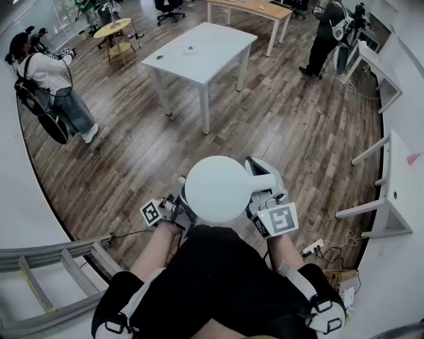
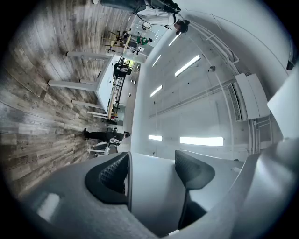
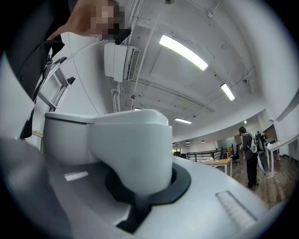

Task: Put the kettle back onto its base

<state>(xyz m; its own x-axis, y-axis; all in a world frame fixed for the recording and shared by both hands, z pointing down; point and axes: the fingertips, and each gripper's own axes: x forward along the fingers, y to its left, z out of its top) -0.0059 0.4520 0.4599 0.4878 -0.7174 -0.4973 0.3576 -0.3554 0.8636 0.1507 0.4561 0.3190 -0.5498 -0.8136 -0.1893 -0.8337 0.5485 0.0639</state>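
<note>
A white round kettle [image 1: 215,189], seen from above, hangs in front of my body over the wooden floor. My right gripper [image 1: 257,189] is shut on its handle [image 1: 262,180]; in the right gripper view the thick white handle [image 3: 131,149] fills the jaws of the right gripper [image 3: 140,186], with the kettle's body [image 3: 65,135] to the left. My left gripper [image 1: 179,202] sits under the kettle's left edge. Its jaws stand wide apart in the left gripper view, where white kettle wall [image 2: 152,186] lies between the left gripper [image 2: 152,170] pads [image 2: 112,172]. No base shows.
A white table [image 1: 199,53] stands ahead, a wooden table [image 1: 252,8] beyond it. One person [image 1: 50,79] stands at the far left, another [image 1: 328,33] at the far right. A ladder [image 1: 66,265] lies at my left, a white desk [image 1: 397,185] and a power strip [image 1: 311,248] at my right.
</note>
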